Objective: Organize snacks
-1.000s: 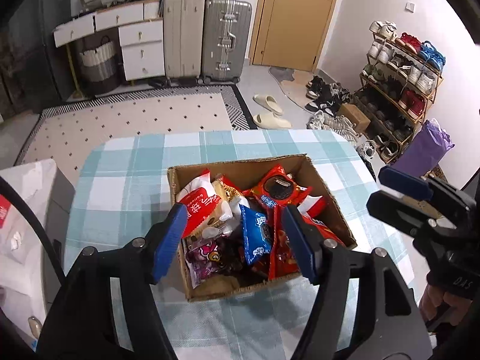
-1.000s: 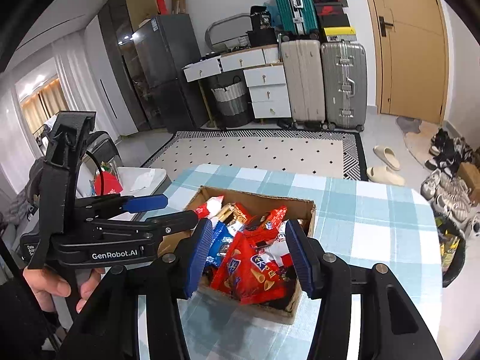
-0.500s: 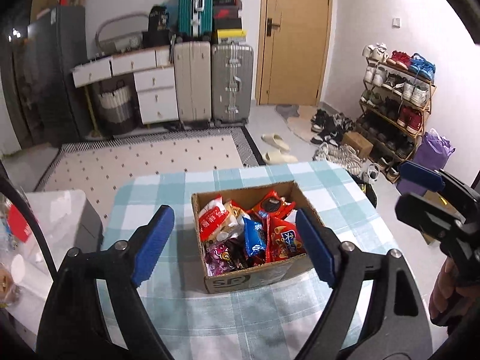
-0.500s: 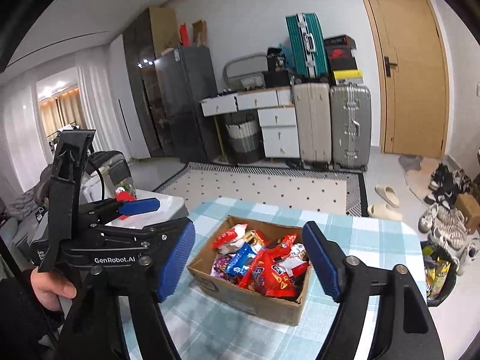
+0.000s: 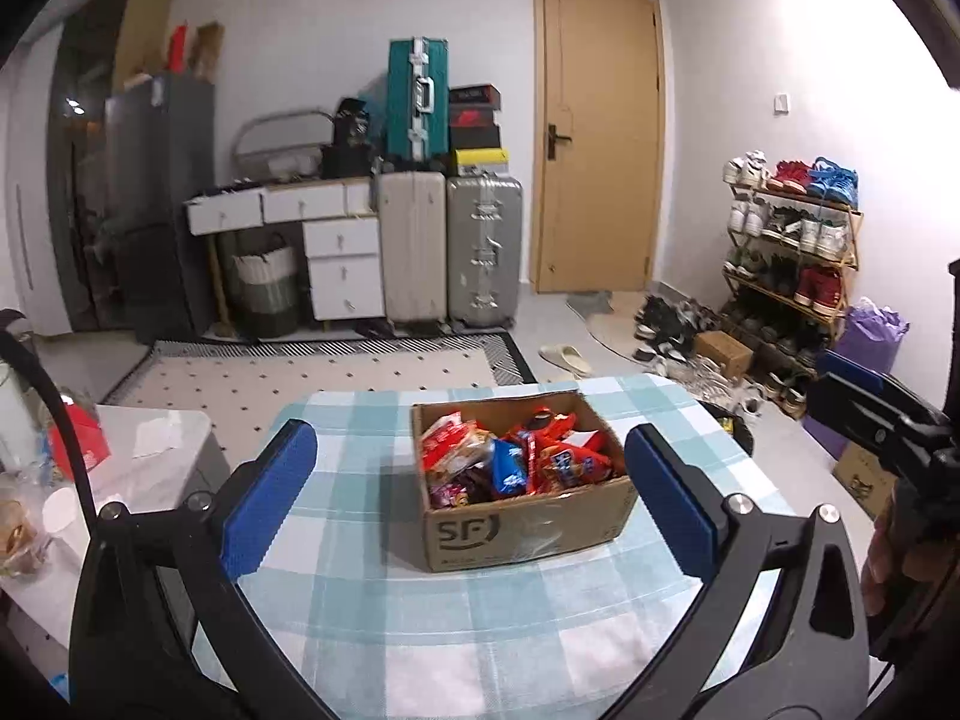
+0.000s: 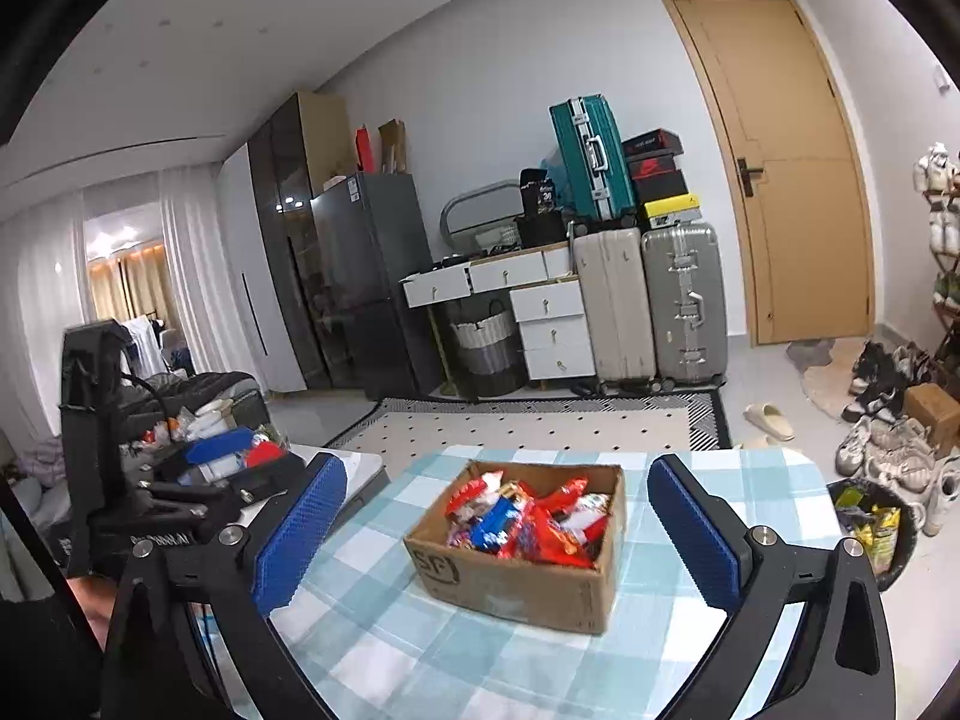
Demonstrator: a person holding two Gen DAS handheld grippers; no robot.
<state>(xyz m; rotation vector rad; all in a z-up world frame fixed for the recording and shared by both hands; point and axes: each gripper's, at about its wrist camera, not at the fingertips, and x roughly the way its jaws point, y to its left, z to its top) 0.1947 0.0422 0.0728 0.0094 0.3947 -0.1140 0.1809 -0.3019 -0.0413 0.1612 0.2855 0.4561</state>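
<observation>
A cardboard box (image 5: pixel 528 531) marked SF stands on the checked tablecloth (image 5: pixel 456 618), filled with several red, blue and white snack packets (image 5: pixel 516 459). The box also shows in the right wrist view (image 6: pixel 510 582), with the snack packets (image 6: pixel 528 519) inside. My left gripper (image 5: pixel 468 498) is open and empty, held back from the box on its near side. My right gripper (image 6: pixel 495 531) is open and empty, also back from the box. The right gripper shows at the right edge of the left wrist view (image 5: pixel 882 420); the left gripper shows at the left of the right wrist view (image 6: pixel 210 468).
A white side table (image 5: pixel 150 438) with clutter stands left of the table. A bin (image 6: pixel 870 516) sits on the floor at the right. Suitcases (image 5: pixel 450 246), drawers (image 5: pixel 342 264), a door (image 5: pixel 600 138) and a shoe rack (image 5: pixel 792 252) line the far walls.
Both grippers have pulled up and back from just over the box, and both have opened wider. The box and snacks have not moved.
</observation>
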